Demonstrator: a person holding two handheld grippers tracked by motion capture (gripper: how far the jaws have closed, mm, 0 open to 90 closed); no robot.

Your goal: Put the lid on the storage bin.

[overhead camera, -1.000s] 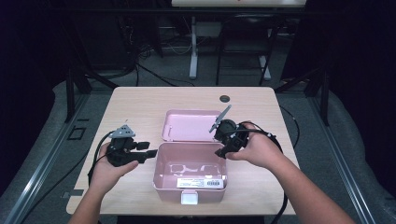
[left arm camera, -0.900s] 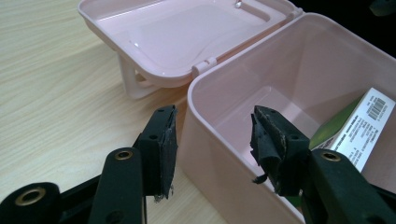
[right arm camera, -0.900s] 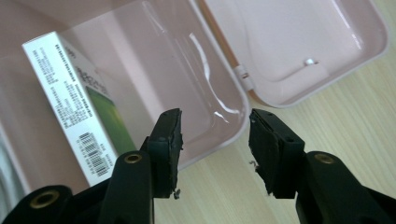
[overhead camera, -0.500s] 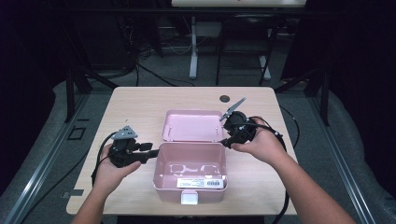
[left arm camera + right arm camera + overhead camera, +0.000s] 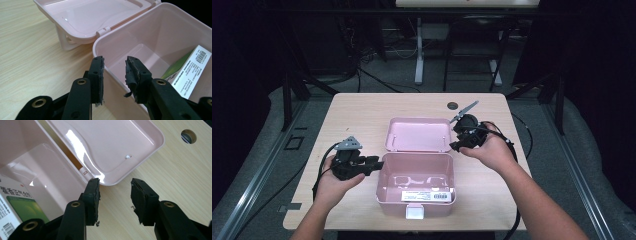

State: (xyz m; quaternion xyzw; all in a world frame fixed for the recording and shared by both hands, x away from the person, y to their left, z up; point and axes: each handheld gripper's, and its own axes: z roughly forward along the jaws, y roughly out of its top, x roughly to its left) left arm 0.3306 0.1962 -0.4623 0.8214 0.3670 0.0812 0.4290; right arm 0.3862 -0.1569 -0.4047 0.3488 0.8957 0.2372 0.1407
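A pink plastic box (image 5: 384, 192) stands open near the table's front edge, its lid (image 5: 418, 135) laid back flat behind it. A white and green carton (image 5: 190, 70) with a barcode lies inside it. My left gripper (image 5: 374, 164) is at the box's left wall. In the left gripper view the wall's rim (image 5: 111, 68) runs between the jaws of that gripper (image 5: 115, 80), which have just been closing and do not press on it. My right gripper (image 5: 456, 146) is at the lid's right side; in its own view this gripper (image 5: 116, 202) has been closing too, with the lid's corner (image 5: 110, 181) just ahead of the gap.
A round hole (image 5: 452, 105) sits in the wooden table (image 5: 362, 110) behind the lid. Cables trail from both grippers off the table's sides. Black stand legs and wiring crowd the dark floor beyond the far edge.
My right hand has moved away from me along the box's right side, to the lid's right edge. The left hand has stayed at the box's left wall.
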